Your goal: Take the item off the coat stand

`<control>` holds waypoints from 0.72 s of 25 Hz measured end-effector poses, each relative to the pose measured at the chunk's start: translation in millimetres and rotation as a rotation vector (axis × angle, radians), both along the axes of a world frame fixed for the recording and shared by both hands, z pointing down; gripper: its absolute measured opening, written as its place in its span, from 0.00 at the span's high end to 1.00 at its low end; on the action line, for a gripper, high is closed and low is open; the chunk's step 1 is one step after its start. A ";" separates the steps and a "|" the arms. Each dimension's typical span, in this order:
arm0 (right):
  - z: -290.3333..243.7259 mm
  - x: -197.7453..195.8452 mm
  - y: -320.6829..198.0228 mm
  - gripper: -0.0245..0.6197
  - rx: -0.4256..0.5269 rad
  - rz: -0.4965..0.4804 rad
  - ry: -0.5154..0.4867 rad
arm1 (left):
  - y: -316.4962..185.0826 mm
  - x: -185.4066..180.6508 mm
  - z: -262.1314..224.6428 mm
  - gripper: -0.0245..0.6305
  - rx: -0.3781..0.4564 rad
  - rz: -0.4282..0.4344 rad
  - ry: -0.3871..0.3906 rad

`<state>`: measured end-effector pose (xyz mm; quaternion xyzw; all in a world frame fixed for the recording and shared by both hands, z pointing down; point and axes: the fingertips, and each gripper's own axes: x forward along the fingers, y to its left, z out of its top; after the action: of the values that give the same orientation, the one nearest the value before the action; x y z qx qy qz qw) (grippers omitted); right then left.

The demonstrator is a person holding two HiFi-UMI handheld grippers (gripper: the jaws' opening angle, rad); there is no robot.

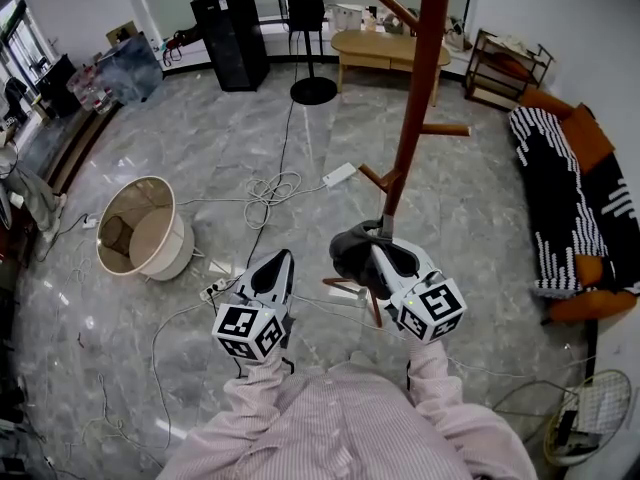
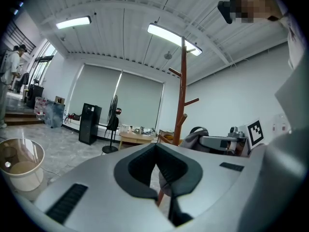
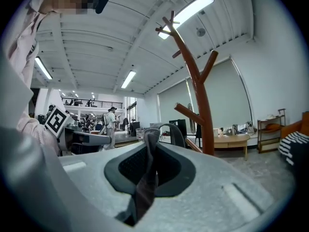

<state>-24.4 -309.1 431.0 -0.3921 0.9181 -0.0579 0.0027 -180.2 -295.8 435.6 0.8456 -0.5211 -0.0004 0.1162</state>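
Observation:
The brown wooden coat stand (image 1: 415, 98) rises from the grey floor just ahead of me, its pegs bare; it also shows in the left gripper view (image 2: 182, 110) and the right gripper view (image 3: 199, 105). A dark grey fabric item (image 1: 352, 253) hangs beside the pole's foot, below the lowest pegs. My right gripper (image 1: 378, 253) is shut on it, and a grey strap (image 3: 147, 173) runs between its pads. The left gripper (image 1: 283, 260) is held to the item's left with its jaws together and nothing in them. From there the item (image 2: 195, 138) shows to the right.
A white drum-shaped shade (image 1: 140, 230) lies on the floor at left. Cables (image 1: 270, 193) and a power strip (image 1: 340, 175) run across the middle. A black cabinet (image 1: 232, 36), fan stand (image 1: 312, 88) and wooden table (image 1: 385, 50) stand behind. A striped sofa (image 1: 570, 188) lines the right.

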 end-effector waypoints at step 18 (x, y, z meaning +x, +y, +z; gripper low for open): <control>7.4 73.9 27.2 0.92 -0.018 0.205 -0.061 | 26.0 10.0 8.7 0.96 0.004 -0.055 -0.015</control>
<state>49.5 -281.8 438.5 -0.4821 0.8721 -0.0773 0.0330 -170.2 -269.8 444.3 0.8311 -0.5450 0.0018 0.1106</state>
